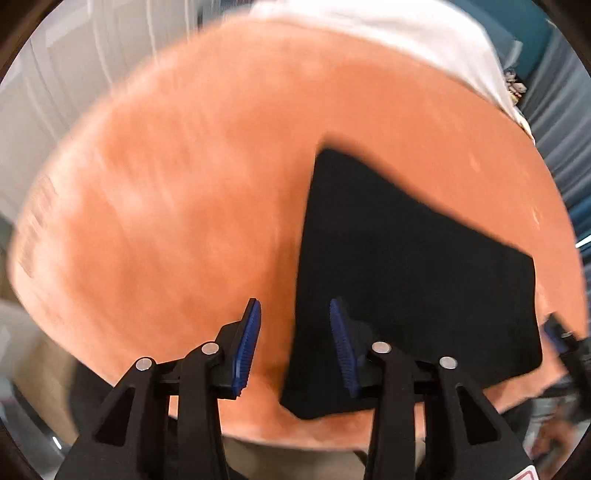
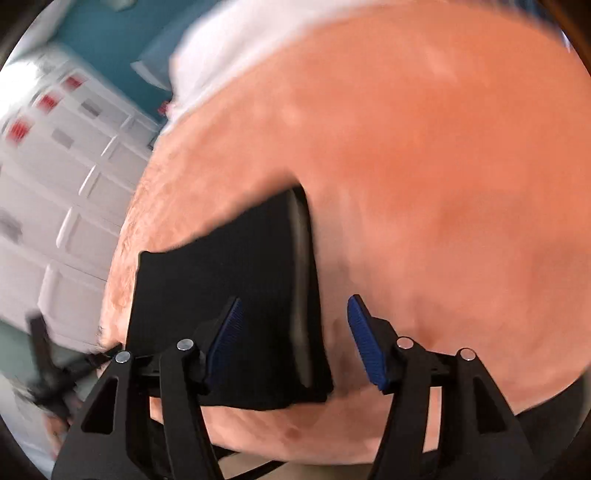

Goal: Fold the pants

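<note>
Both grippers, left gripper point(image 1: 293, 343) and right gripper point(image 2: 293, 341), hang spread apart, holding nothing, above the black pants point(image 1: 406, 280). Pants lie folded small on the orange surface point(image 1: 166, 206). Folding looks done.

We've got a fuzzy orange blanket point(image 2: 424, 184) over a white sheet point(image 1: 388, 26), stacked white plastic drawers point(image 2: 74, 192) off to one side, and a teal wall point(image 2: 110, 33) behind, all pretty blurry.

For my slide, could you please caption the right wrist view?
Open right gripper above folded black pants on an orange blanket.
</note>
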`<state>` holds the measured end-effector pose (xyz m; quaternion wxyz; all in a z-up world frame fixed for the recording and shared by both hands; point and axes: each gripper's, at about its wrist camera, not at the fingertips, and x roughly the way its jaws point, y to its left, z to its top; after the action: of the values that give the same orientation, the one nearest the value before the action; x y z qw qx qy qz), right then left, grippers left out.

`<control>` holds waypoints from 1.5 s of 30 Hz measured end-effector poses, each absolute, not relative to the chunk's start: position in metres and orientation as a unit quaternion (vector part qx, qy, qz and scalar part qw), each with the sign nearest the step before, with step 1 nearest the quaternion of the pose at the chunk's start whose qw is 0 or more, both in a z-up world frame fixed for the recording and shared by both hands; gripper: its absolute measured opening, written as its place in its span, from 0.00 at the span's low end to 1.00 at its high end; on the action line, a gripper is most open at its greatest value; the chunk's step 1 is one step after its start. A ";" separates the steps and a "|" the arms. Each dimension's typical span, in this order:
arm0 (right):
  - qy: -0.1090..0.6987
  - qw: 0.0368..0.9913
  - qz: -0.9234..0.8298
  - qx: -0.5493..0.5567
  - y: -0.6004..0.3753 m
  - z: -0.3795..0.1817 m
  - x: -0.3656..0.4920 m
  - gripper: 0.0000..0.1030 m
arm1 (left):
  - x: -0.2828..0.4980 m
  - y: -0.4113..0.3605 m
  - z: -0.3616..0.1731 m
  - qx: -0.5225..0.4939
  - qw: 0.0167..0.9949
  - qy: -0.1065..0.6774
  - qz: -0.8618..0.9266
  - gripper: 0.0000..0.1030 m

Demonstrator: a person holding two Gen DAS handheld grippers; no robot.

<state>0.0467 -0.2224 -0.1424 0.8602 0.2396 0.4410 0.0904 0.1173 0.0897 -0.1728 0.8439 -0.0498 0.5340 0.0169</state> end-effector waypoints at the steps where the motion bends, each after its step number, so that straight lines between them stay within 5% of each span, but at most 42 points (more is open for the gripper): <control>1: 0.437 0.863 0.106 0.231 -0.211 -0.133 0.052 0.44 | 0.121 0.081 -0.163 -0.033 0.851 0.523 0.016 0.35; 4: 0.445 0.864 0.158 0.178 -0.164 -0.125 0.095 0.37 | 0.136 0.049 -0.164 0.012 0.855 0.518 -0.004 0.37; 7: 0.519 0.844 0.089 0.100 -0.155 -0.187 0.151 0.36 | 0.144 0.019 -0.200 0.064 0.836 0.545 0.001 0.37; 8: 0.532 0.836 0.075 0.110 -0.158 -0.199 0.159 0.18 | 0.146 0.012 -0.207 0.068 0.831 0.552 0.006 0.37; 9: 0.529 0.834 0.062 0.146 -0.168 -0.198 0.159 0.10 | 0.153 0.010 -0.213 0.065 0.826 0.560 0.005 0.37; 13: 0.475 0.846 0.089 0.227 -0.180 -0.147 0.124 0.16 | 0.151 0.012 -0.221 0.069 0.823 0.564 0.010 0.37; 16: 0.510 0.842 0.095 0.148 -0.160 -0.171 0.100 0.27 | 0.157 0.016 -0.226 0.068 0.821 0.566 0.009 0.37; 18: 0.536 0.832 0.053 0.134 -0.174 -0.196 0.083 0.21 | 0.157 0.013 -0.227 0.077 0.821 0.566 0.005 0.37; 21: 0.499 0.842 0.070 0.192 -0.181 -0.163 0.051 0.26 | 0.153 0.006 -0.225 0.093 0.822 0.562 0.013 0.37; 26: 0.538 0.840 0.056 0.034 -0.159 -0.192 0.028 0.32 | 0.149 0.003 -0.227 0.095 0.821 0.562 0.012 0.39; 27: 0.548 0.835 0.045 0.037 -0.164 -0.202 0.024 0.48 | 0.149 0.003 -0.227 0.091 0.822 0.563 0.009 0.39; 28: 0.547 0.833 0.040 0.078 -0.171 -0.197 0.020 0.50 | 0.148 0.002 -0.228 0.093 0.822 0.562 0.012 0.41; 34: 0.511 0.847 0.090 0.111 -0.136 -0.145 0.023 0.50 | 0.130 0.018 -0.224 0.073 0.818 0.571 0.009 0.43; 38: 0.494 0.833 0.215 0.124 -0.077 -0.119 0.103 0.47 | 0.105 0.030 -0.225 0.057 0.810 0.584 0.007 0.57; 45: 0.594 0.753 0.277 0.057 0.059 -0.198 0.212 0.24 | 0.083 0.042 -0.245 0.038 0.799 0.600 -0.004 0.63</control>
<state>0.2122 0.0594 -0.1983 0.7528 0.0571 0.5945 0.2768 0.0834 0.0418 -0.2452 0.7994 0.0382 0.5995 -0.0037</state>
